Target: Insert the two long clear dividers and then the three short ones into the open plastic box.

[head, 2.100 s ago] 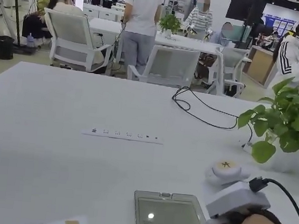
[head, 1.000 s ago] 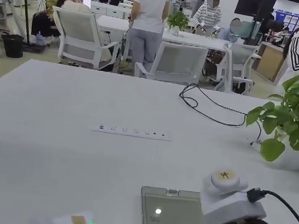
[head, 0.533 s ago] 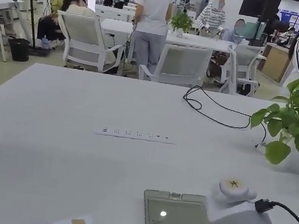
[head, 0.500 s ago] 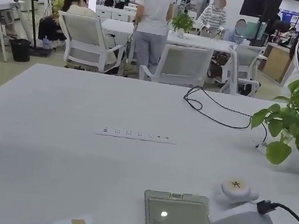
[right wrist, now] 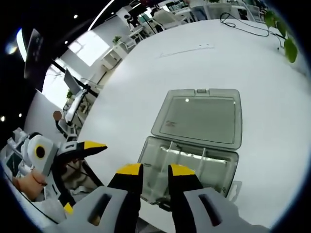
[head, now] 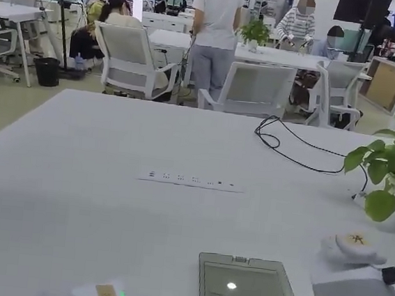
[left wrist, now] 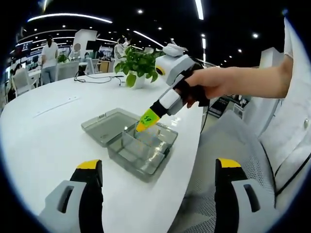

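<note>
Box place: open plastic box (left wrist: pixel 138 150) at the near edge of the white table (head: pixel 107 216), tray toward the person, lid (right wrist: pixel 199 116) folded back flat on the table behind it.

Done so far: by judgement, partly filled. Pale clear lines inside the tray read as dividers (right wrist: pixel 203 154) standing upright, one running lengthwise and a couple crossing it. Too faint for an exact count.

Left to do: probably the remaining short pieces, then a check that every piece sits fully down in its slots. How many remain cannot be settled from these views.

Right gripper (right wrist: pixel 155 170): held in a hand (left wrist: pixel 214 85), poised above the tray's near wall, with the tips angled down into the tray as seen from the left gripper view.

Right jaws: drawn almost together, with just a thin dark slit between the yellow tips. Cannot tell whether a clear piece is pinched there, nor whether the tips touch the box.

Left gripper (left wrist: pixel 159 164): low and off to the side of the box, apart from it, pointed across it.

Left jaws: spread wide, holding nothing, touching nothing.

Surroundings: potted plant (left wrist: pixel 138 63) beyond the box and power strip (head: pixel 191 181) farther up the table, both well apart from the work.
</note>
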A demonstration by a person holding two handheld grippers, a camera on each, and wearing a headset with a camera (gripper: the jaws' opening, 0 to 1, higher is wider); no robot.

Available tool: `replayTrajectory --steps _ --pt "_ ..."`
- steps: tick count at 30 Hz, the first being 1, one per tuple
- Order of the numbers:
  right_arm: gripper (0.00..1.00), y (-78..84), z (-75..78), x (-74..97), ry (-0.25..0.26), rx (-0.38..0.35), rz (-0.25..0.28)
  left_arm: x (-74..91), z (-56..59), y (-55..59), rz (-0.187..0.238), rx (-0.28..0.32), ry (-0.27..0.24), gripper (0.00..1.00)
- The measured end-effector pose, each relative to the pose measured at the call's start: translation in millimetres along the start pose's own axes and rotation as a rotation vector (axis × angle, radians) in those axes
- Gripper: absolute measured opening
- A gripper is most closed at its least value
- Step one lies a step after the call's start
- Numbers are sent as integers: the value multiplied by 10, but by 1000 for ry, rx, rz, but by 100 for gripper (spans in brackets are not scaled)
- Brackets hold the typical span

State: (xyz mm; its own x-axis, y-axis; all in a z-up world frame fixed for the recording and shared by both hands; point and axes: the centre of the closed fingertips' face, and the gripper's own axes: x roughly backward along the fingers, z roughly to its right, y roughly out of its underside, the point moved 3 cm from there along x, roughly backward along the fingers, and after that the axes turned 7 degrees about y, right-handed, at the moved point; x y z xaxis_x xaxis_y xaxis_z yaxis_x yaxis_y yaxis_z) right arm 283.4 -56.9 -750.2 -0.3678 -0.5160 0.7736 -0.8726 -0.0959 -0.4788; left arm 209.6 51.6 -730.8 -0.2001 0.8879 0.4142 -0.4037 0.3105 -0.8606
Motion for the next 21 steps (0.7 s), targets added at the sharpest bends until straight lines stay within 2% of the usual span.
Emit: replayTrajectory --steps 5,16,21 --pt "29 -63 28 167 -33 54 40 43 15 -37 4 4 -32 99" --pt "37 -55 265 516 -63 154 63 81 108 -59 16 20 -86 100" --pt "42 9 416 655 -66 267 50 73 121 -53 22 24 -95 100"
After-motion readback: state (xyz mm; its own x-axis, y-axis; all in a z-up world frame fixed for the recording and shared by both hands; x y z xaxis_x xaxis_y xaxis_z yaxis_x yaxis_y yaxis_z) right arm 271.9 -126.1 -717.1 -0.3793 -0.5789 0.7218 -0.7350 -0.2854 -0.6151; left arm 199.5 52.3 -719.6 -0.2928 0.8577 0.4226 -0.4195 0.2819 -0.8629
